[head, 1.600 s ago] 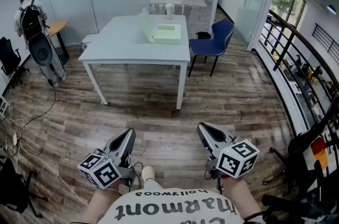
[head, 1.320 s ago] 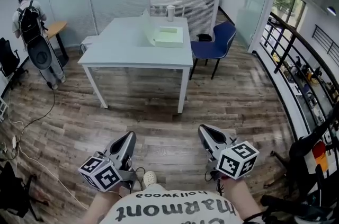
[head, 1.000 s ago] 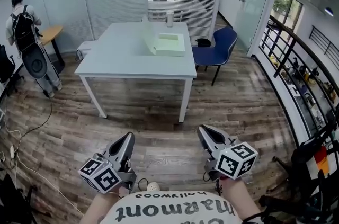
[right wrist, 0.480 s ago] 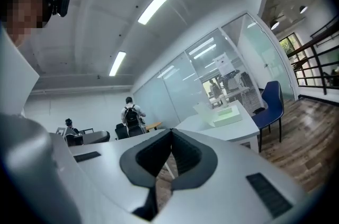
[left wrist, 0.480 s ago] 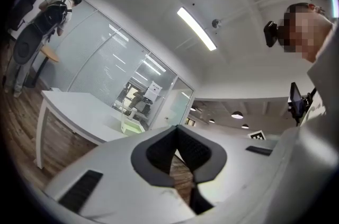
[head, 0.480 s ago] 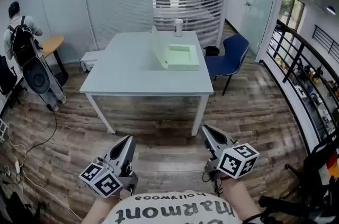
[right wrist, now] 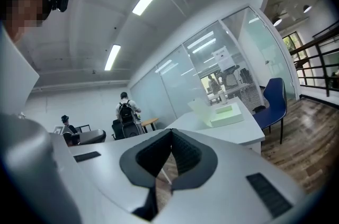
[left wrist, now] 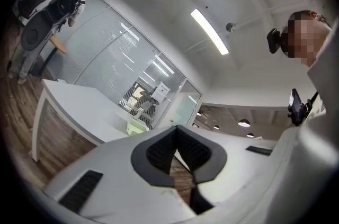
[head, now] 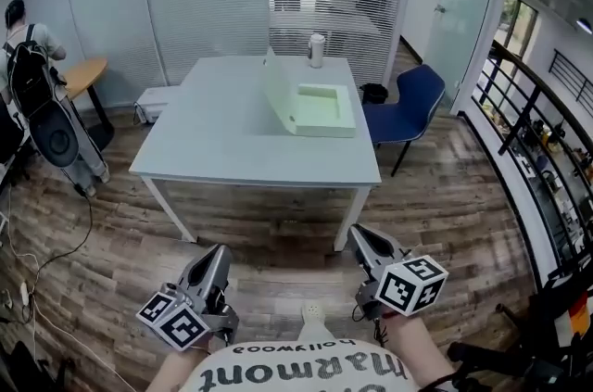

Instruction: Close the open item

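The open pale-green box [head: 322,109] sits on the table [head: 222,145] well ahead of both grippers, nearer the right gripper [head: 357,234] than the left gripper [head: 220,249], its raised lid [head: 276,87] on the left gripper's side; both grippers are fully closed and empty.

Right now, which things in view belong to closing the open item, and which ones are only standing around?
Belongs to the job:
- open green box on the white table, its lid raised
- left claw and right claw, both shut and empty

Only standing around:
- cup beyond the box
- blue chair
- small wooden table
- person with a backpack
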Demonstrator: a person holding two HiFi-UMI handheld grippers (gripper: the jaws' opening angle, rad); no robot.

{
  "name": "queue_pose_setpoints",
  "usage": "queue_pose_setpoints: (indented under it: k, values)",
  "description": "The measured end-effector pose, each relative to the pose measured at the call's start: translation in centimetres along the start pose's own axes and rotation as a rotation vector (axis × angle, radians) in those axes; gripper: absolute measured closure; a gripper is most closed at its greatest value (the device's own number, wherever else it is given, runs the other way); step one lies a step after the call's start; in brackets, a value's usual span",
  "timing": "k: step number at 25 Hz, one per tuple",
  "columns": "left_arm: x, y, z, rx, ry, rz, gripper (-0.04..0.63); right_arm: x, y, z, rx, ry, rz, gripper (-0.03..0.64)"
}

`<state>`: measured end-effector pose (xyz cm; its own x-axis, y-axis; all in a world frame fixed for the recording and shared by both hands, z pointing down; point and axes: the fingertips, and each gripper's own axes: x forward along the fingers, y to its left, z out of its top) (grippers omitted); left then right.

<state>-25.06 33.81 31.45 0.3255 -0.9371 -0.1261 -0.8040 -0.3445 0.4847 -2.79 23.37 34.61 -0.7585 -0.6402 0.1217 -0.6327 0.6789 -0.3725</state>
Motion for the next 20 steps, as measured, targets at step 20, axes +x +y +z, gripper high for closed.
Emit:
queue_pose_setpoints:
  k: [20]
  values:
    - [22.4, 11.0, 2.4, 0.012, -0.043, 0.155, 0.601, 21.2, -14.7, 10.5, -0.109, 0.042, 0.148, 0.617]
